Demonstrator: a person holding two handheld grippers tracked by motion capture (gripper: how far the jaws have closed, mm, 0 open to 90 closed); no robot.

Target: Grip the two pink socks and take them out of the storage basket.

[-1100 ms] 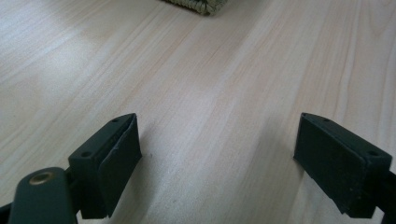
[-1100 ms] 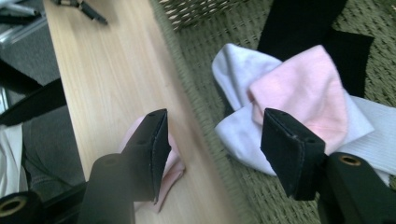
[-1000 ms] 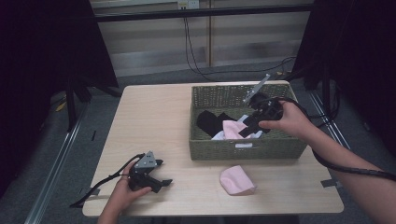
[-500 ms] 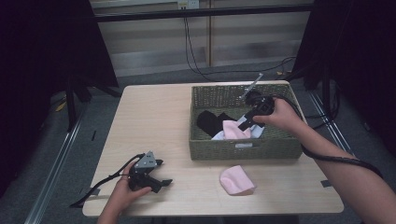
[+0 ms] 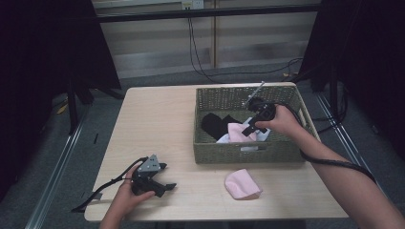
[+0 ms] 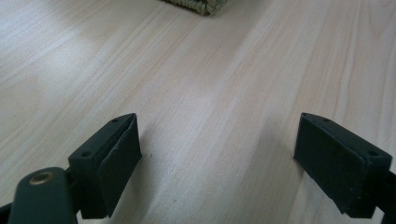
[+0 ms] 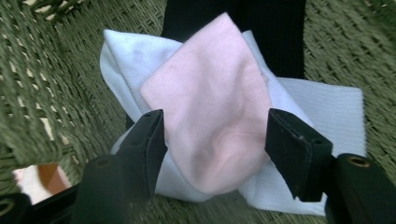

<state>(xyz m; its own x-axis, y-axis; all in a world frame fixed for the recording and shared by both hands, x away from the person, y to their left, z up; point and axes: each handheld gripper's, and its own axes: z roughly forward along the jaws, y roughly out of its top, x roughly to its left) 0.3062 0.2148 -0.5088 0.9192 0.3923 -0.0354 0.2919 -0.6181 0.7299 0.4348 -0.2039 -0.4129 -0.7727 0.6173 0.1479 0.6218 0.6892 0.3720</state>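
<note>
right hand-held gripper (image 7: 215, 154), jaws wide and just closing slightly, straddles the pink sock (image 7: 210, 112) in the basket (image 5: 248, 152), not gripping.

The left hand-held gripper (image 5: 165, 185) rests near the tabletop's front left corner, jaws wide apart, the left hand (image 5: 125, 196) wrapped around its body. The right hand-held gripper (image 5: 247, 132) slants downward from the right hand (image 5: 282, 121) — jaws parted, just closing a little — forearm reaching in from the right.

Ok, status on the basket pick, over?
Right hand-held gripper open, jaws just closing, straddling pink sock in basket. Left hand-held gripper open, on table. White sock underneath may snag.
</note>
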